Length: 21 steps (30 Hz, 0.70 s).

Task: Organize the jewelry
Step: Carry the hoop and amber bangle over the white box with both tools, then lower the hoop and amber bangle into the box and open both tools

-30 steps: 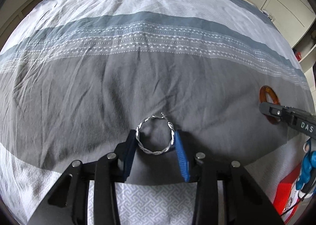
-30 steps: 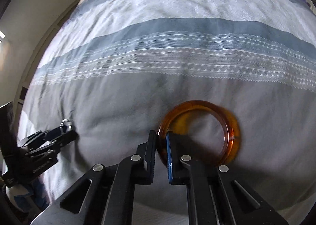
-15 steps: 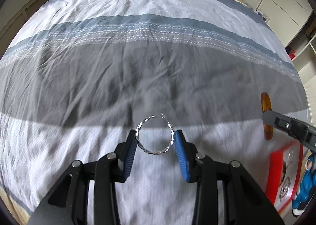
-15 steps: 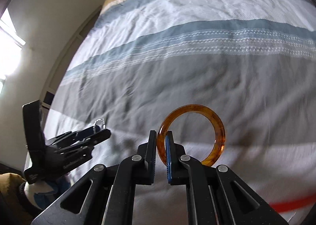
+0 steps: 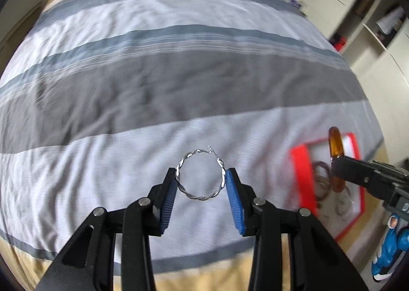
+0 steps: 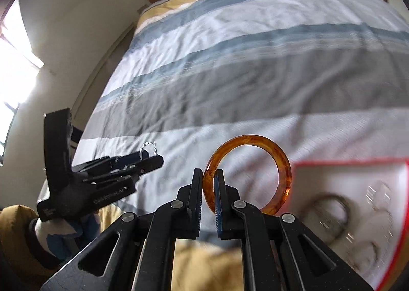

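Your left gripper (image 5: 201,183) clamps the twisted silver bangle (image 5: 200,174) across its width, both pads pressing its sides, so it hangs clear above the bed (image 5: 153,86). Your right gripper (image 6: 209,183) pinches the amber bangle (image 6: 249,174) by its left rim, ring upright. The red-edged tray (image 6: 332,163) lies near right, already holding jewelry, so both pieces seem bound for it.

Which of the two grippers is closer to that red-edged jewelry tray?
Right. The right gripper, clamping the amber bangle, hangs right by the red-edged tray. The left gripper, squeezing the twisted silver bracelet, is off to the tray's left over the bedspread.
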Tool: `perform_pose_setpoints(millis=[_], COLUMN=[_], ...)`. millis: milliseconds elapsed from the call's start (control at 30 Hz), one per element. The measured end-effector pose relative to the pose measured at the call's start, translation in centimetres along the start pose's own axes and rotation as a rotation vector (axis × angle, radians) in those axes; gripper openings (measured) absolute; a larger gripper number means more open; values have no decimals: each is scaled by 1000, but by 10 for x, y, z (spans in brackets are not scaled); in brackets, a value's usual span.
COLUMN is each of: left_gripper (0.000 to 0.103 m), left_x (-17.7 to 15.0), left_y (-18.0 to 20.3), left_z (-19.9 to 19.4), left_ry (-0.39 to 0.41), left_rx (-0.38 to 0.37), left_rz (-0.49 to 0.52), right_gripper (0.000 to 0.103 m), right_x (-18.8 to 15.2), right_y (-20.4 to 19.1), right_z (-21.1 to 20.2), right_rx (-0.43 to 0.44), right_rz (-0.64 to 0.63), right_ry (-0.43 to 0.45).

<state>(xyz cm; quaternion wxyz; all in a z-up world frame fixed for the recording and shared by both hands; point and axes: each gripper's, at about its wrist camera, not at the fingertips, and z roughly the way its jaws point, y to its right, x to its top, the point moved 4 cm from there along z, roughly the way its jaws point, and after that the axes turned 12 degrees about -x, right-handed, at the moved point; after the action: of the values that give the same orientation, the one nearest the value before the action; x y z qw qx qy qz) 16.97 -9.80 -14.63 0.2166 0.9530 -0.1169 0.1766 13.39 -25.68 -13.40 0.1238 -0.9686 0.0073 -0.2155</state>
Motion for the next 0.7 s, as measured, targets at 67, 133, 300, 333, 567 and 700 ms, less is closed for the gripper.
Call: perform_pose_setpoints(millis=[67,133,300,333,567,700], left_gripper=[36,36,36,36,36,36], left_x=[0,-2,-10,-13,-43,-61], left_y=[25,54,112,124,179,192], left_z=[7,16,41,48,91,113], left_ry=[-13,-28,-71,-86,-190,-243], left_rx=[-34,-70,-138,-149,-182,-171], left_rz=[26,53,111,126,196,208], right_gripper=[9,9,9,9,9,9], right_x=[-12,-26,-55,-58,-60,-56], right_y=[25,55,117,129,167,175], right_z=[-8,-14,-13,-10,6,17], right_rx=[-41,-83,-166,-177,-188,-180], right_rz=[20,53,101,104,61,17], right_ry=[-6,-24,-81,-94,-140,-157])
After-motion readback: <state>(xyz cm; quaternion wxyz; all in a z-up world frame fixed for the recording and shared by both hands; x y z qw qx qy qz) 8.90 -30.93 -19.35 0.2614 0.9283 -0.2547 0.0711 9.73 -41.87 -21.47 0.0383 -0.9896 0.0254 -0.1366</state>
